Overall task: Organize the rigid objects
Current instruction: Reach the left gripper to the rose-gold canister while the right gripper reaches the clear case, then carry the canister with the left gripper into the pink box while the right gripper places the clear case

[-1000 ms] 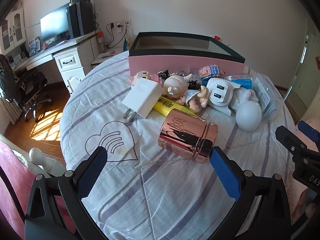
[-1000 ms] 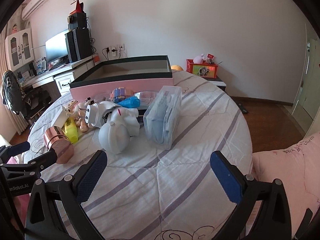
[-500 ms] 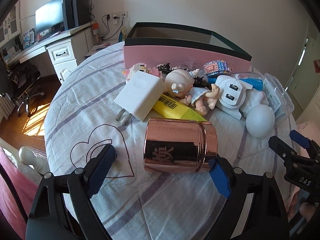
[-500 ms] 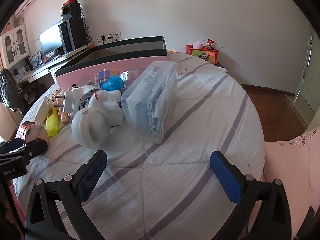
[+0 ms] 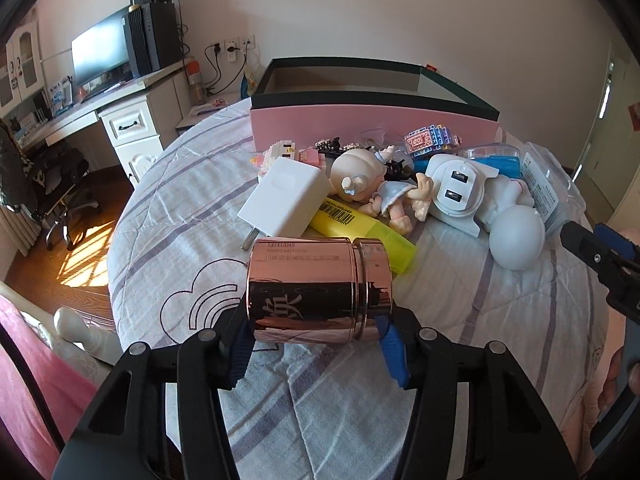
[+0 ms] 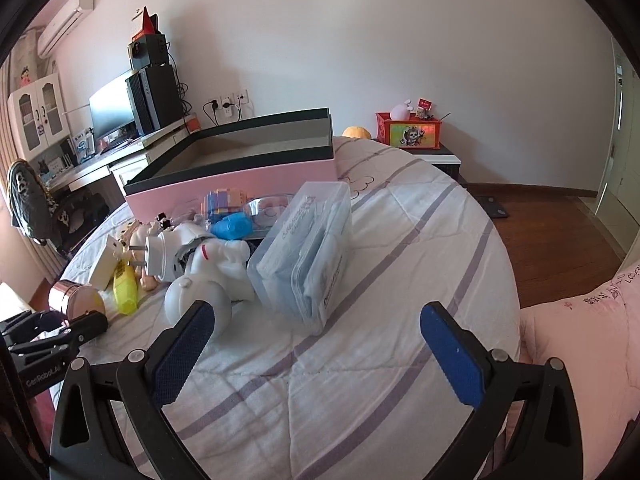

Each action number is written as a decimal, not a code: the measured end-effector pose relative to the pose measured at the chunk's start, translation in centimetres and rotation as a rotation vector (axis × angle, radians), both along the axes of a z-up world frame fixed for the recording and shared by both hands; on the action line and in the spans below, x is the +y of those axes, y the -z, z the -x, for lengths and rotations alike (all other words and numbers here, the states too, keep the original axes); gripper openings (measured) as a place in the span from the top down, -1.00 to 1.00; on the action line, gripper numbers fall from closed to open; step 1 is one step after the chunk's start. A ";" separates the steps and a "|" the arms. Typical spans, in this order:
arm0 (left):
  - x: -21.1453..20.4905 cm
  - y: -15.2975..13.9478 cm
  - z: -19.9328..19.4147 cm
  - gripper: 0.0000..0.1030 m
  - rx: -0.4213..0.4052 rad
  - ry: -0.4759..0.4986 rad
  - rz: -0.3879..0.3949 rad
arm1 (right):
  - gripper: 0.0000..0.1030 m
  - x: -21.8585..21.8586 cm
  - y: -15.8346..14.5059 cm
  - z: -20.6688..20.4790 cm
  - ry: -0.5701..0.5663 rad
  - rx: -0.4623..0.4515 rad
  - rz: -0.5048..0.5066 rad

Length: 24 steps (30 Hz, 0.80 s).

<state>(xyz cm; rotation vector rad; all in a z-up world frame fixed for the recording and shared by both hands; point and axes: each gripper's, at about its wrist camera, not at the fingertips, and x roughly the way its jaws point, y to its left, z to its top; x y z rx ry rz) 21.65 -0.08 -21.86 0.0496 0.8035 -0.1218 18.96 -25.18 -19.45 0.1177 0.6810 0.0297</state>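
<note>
The left gripper (image 5: pixel 316 336) is closing on the rose-gold tin (image 5: pixel 319 290), pads seemingly touching both ends; the right gripper (image 6: pixel 316 348) hovers spread wide over the quilt (image 6: pixel 400 240).

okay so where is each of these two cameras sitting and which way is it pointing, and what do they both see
Left wrist: sits on the left gripper, angled down at the rose-gold tin between its closing fingers; the right gripper's tip shows at the right edge.
Right wrist: sits on the right gripper, open over bare quilt, facing the clear plastic case; the left gripper shows at the left edge.
Shared: the tin, yellow highlighter, white astronaut figure, and pink box.
</note>
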 end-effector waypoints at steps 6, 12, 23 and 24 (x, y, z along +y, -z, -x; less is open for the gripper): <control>-0.7 -1.7 0.3 -0.06 -0.047 0.030 -0.005 | -0.96 0.1 0.1 -3.3 0.013 0.011 0.005; -0.8 -3.2 -0.8 -0.06 -0.065 0.055 0.021 | 0.21 -1.0 0.9 -5.7 -0.035 0.065 -0.038; -1.9 -6.0 -4.6 -0.06 -0.089 0.135 0.069 | 0.37 -2.5 -3.1 -5.3 -0.059 -0.057 -0.014; -1.9 -6.4 -5.1 -0.06 -0.094 0.144 0.077 | 0.37 -2.3 -3.8 -5.5 -0.067 -0.072 -0.006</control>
